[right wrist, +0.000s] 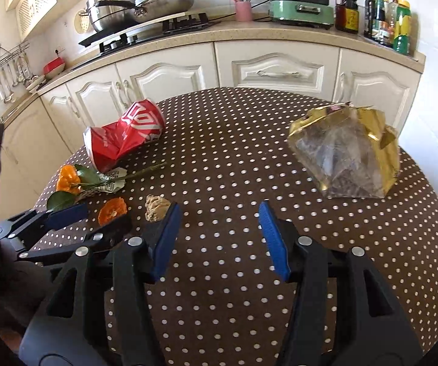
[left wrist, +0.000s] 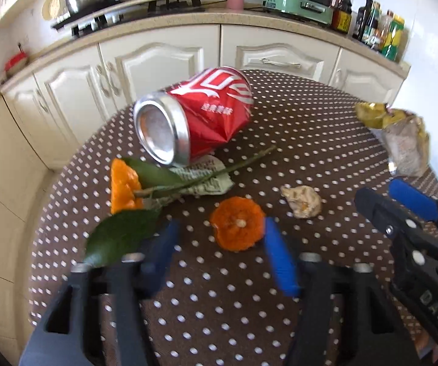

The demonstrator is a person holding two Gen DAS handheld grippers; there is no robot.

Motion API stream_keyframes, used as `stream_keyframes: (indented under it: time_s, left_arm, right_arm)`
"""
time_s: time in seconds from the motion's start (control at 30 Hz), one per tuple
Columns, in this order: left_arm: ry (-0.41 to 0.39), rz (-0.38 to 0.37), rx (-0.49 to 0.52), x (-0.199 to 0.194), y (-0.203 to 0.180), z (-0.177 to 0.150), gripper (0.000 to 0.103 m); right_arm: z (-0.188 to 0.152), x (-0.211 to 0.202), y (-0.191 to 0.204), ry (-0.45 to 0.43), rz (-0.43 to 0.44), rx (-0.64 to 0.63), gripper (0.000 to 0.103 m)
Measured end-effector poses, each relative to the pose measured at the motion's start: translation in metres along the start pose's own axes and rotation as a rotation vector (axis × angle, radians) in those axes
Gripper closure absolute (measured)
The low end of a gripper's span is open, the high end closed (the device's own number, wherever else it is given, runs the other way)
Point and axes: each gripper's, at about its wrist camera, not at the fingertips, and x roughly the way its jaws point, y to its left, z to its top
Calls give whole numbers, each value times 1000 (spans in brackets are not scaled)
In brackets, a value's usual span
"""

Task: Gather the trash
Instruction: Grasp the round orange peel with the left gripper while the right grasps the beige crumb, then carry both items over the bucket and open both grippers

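Our left tool point(left wrist: 219, 244) hangs spread around the round orange peel point(left wrist: 238, 223), not pinching; our right tool point(right wrist: 219, 228) gapes empty over the dotted brown surface point(right wrist: 234, 152), facing the crumpled gold wrapper point(right wrist: 347, 155).

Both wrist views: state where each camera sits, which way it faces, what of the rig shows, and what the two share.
Left wrist: sits on the left gripper, tilted down over the dotted table toward the orange peel and crushed can; its own open fingers show, plus the right gripper at right.
Right wrist: sits on the right gripper, facing down the table toward the gold wrapper; its open fingers show, the left gripper at left.
Shared: can, peel, wrapper, paper wad, kitchen counter.
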Motion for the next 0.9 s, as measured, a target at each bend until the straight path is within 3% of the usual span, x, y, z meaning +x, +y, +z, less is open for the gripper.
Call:
stream_keyframes:
  time_s: [0.03,0.37,0.47,0.5,0.53,0.57,0.7,0.9]
  left_arm:
    - [-4,-8,3,-1,0,-1,70]
    - [-117,-66,-145,-47,47,-17,72]
    - [-124,-69,-176,-54,63,-22,72]
    - [-122,-71,-184,-55,68,-25,72]
    - [-121,-72,-194,-56,73,-27,72]
    - [-121,-69,-204,-58,77,-29,72]
    - [-124,-70,-228,-63,90,-38,72]
    - [-143,-55,-274,-82,119,-60,72]
  right_arm:
    - [0,2,1,6,2,-7,49]
    - [8,27,34,84,50,-93,44]
    - [8,38,44,103,27,-123,45]
    - [7,41,47,114,31,-130,55]
    - [7,41,48,113,31,-135,73]
    - [8,40,50,108,32,-144,77]
    - [4,33,59,87,9,-166,78]
    - [-2,-1,90,15,84,-175,78]
